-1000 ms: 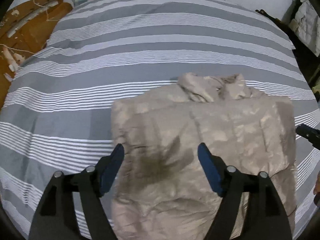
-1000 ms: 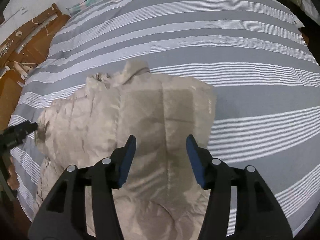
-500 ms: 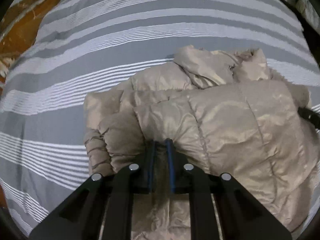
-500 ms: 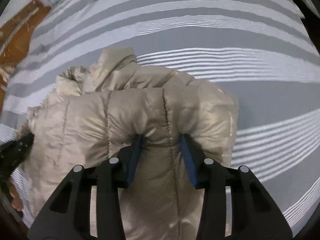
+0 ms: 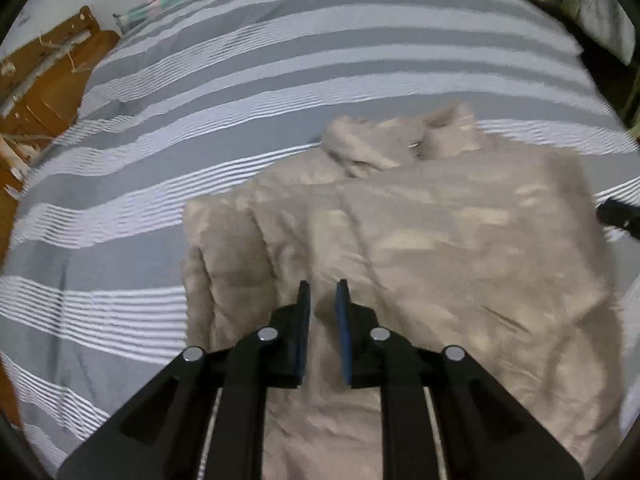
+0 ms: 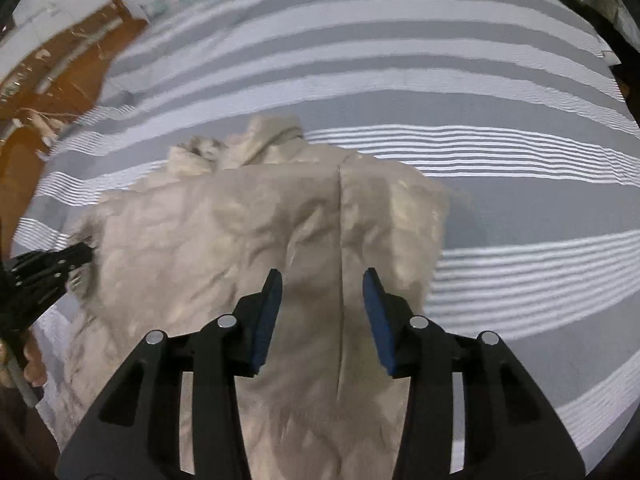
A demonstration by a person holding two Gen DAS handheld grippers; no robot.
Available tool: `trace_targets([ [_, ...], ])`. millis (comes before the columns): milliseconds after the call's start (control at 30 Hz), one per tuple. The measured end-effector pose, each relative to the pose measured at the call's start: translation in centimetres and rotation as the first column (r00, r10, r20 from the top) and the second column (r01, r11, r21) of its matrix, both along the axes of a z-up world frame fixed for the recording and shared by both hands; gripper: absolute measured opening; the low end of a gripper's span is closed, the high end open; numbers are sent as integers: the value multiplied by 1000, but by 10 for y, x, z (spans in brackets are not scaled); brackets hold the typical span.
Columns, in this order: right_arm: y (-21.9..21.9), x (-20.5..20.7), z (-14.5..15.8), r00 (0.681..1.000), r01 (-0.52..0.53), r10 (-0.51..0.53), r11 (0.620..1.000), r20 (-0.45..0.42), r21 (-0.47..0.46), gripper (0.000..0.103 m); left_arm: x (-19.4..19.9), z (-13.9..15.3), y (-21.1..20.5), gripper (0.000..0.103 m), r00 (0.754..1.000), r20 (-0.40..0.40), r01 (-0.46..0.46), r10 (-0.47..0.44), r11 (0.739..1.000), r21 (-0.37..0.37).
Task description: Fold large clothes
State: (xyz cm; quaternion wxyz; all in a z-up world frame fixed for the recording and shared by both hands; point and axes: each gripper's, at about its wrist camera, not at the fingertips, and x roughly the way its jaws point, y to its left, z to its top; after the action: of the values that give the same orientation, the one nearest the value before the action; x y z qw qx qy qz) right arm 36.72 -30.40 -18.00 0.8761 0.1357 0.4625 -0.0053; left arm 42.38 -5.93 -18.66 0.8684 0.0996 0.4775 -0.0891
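Presently we log a beige quilted puffer jacket [image 5: 440, 240] lying on the bed, on a duvet [image 5: 280, 80] striped in grey and white. Fabric is pale tan with a slight sheen, stitched in vertical channels; one long seam runs straight down the panel in the right wrist view [image 6: 340, 260]. Its lower part is folded up over the body, giving a thick, rounded double layer along the left edge. Collar and hood are bunched at the far end of the garment [image 5: 400, 140], crumpled, with a small metallic glint that we take for zipper hardware. Both views are motion-blurred, so fine surface detail is soft. We find no readable brand, label or writing on the jacket or bedding.

Left tongs [image 5: 322, 300]: blue pads nearly together with only a narrow gap, positioned over the folded jacket near its left edge; we cannot tell whether cloth is pinched between them. Right tongs [image 6: 322, 292]: spread wide, pads on either side of the long seam, over the jacket's right half; nothing visibly gripped. Each view catches the other tool at the frame edge, beside the jacket's outer side.

Surroundings: brown wooden furniture [image 5: 44, 76] beside the bed at upper left, and a small teal-and-white striped item [image 5: 148, 6] at the far edge of the bedding.
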Motion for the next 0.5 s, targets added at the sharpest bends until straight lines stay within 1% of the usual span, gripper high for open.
trace_targets([
  [67,3,-17,1,1000,-2,2,1000,10,6,43,-18,1,-1,15,1000,-6,13,-14,999,-48],
  [133,6,-27,-4,1000,-4,3,1000,5,16,43,-23,-5,-2,15,1000,-20,6,-8,998,-64],
  [167,7,-28,-10,1000,-5,5,1000,-13,19,43,-22,-12,-1,15,999,-45,-5,2,997,-71],
  [200,15,-20,-16,999,-5,6,1000,-37,18,43,-19,-18,-2,15,998,-63,-14,9,997,-74],
  [233,17,-12,-28,997,-10,11,1000,-76,15,43,-15,-26,-1,15,996,-83,-26,19,996,-83],
  [300,22,-3,-54,991,-23,23,1000,-133,1,42,-8,-32,-1,15,995,-96,-32,23,995,-92],
  [367,22,6,-69,988,-44,40,999,-149,-20,42,-2,-33,-2,15,994,-110,-34,23,994,-100],
  [400,23,13,-72,987,-55,49,998,-151,-36,43,0,-33,-2,15,993,-116,-35,23,994,-100],
  [500,24,25,-69,985,-37,29,998,-171,-45,43,-1,-31,-3,15,993,-113,-37,26,995,-94],
])
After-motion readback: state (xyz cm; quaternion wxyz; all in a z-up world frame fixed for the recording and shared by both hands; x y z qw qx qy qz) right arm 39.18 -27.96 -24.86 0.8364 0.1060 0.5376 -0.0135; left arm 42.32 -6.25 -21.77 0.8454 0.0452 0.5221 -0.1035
